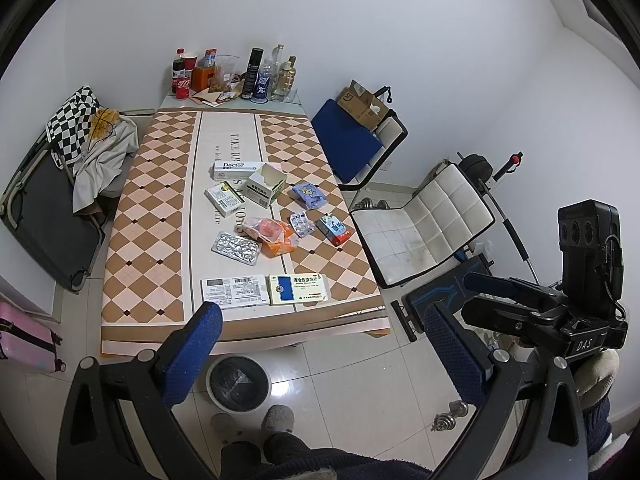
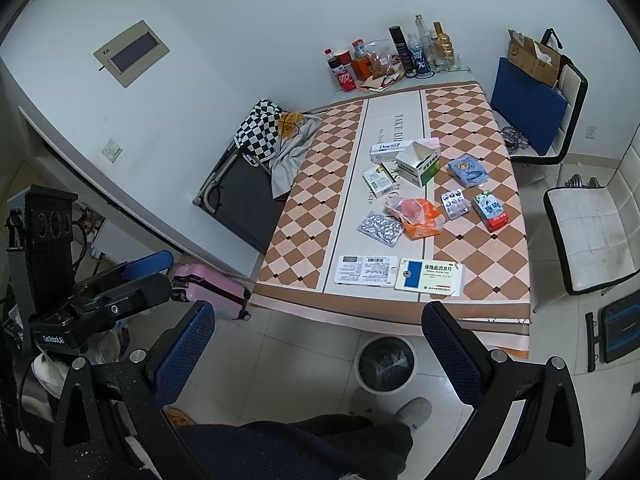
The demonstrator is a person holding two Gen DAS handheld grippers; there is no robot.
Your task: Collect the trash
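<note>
You have not really started collecting: every piece of trash lies on the bench (image 1: 168, 184), and as far as either view shows, the bin (image 1: 239, 384) on the floor just past the bench's near edge holds only its dark liner. Both tools hang back over the floor, well short of the litter. Your left gripper (image 1: 320, 356) has its fingers spread wide with nothing between them, and your right gripper (image 2: 320, 354) is the same, spread and empty.

What is left is everything. Nearest you lie two flat cardboard medicine boxes side by side, a white one (image 1: 235, 292) printed with barcodes and a cream one with a blue panel (image 1: 298, 289). Behind them is a silver blister sheet (image 1: 237, 248), bumpy foil that looks stiff but thin, touching a crumpled orange plastic bag (image 1: 274, 236), soft and slippery-looking. A smaller blister card (image 1: 302, 224) and a red and green carton (image 1: 335, 230) sit to the right, with a blue pouch (image 1: 309, 195) beyond. Farther back are a torn-open box (image 1: 266, 186), a small green-edged box (image 1: 225, 199) and a long "Doctor" box (image 1: 236, 169).

The boxes are rigid with square edges, so they should pinch easily; the flat foil and bag will likely be harder to lift off the smooth checked cloth.
</note>
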